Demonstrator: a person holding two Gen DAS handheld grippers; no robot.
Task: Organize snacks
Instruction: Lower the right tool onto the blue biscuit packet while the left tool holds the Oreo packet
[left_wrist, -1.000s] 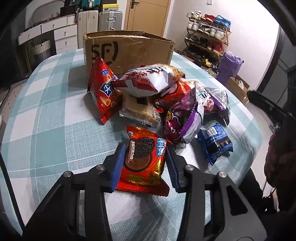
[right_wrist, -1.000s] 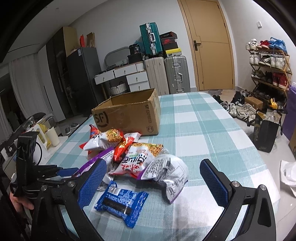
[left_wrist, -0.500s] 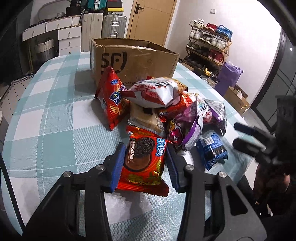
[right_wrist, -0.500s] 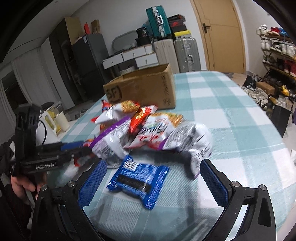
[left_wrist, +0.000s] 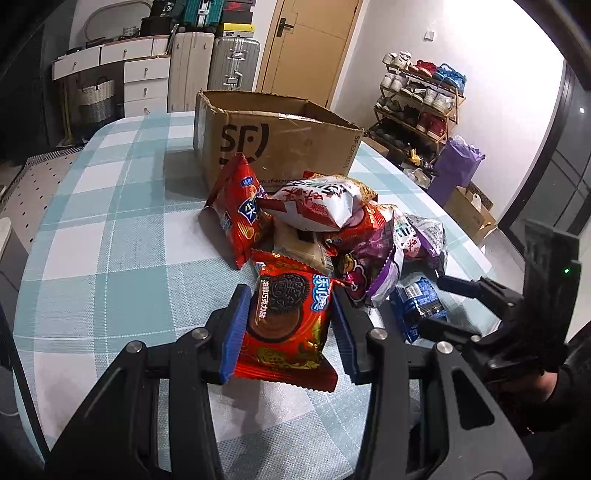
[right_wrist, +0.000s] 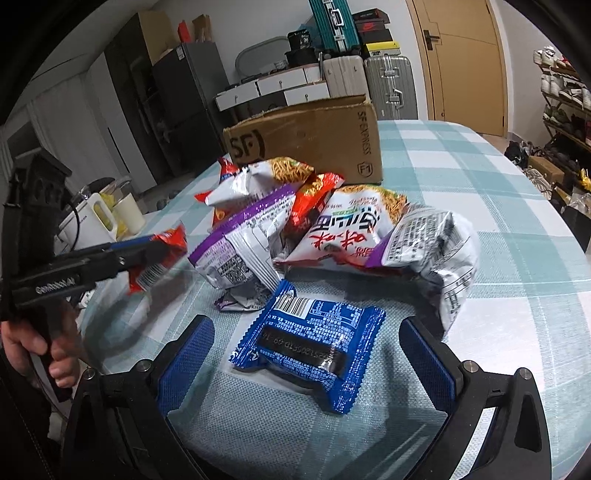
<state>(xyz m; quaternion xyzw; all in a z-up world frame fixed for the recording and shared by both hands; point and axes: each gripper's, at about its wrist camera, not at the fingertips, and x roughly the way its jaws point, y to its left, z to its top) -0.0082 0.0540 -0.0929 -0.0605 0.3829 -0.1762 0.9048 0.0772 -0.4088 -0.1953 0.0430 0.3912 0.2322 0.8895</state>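
The left gripper (left_wrist: 288, 325) is clamped on a red cookie packet (left_wrist: 286, 321), its blue pads pressing the packet's two sides and holding it clear of the checked tablecloth (left_wrist: 110, 240); the right wrist view shows the same packet pinched at the tip of that gripper, off the table. The right gripper (right_wrist: 306, 350) stands wide apart with nothing between its pads touching them: a blue cookie packet (right_wrist: 314, 343) lies flat on the cloth, framed by the two fingers but apart from both. Just beyond is the heap of snacks: a purple-edged bag (right_wrist: 243, 240), a white noodle-snack bag (right_wrist: 347, 229), a silver bag (right_wrist: 439, 251) to the right, a white bag with red print (left_wrist: 317, 203) on top and a red chip bag (left_wrist: 240, 210) leaning at the left edge. Behind the heap an open cardboard box (left_wrist: 280, 136) stands on the table, its inside hidden from both views. Judging from this, the sorting looks barely begun: one packet is lifted and, probably, headed for the box, one more is lined up for a grasp, and nearly the whole pile is left to be put away. Whether anything already lies in the box cannot be told.
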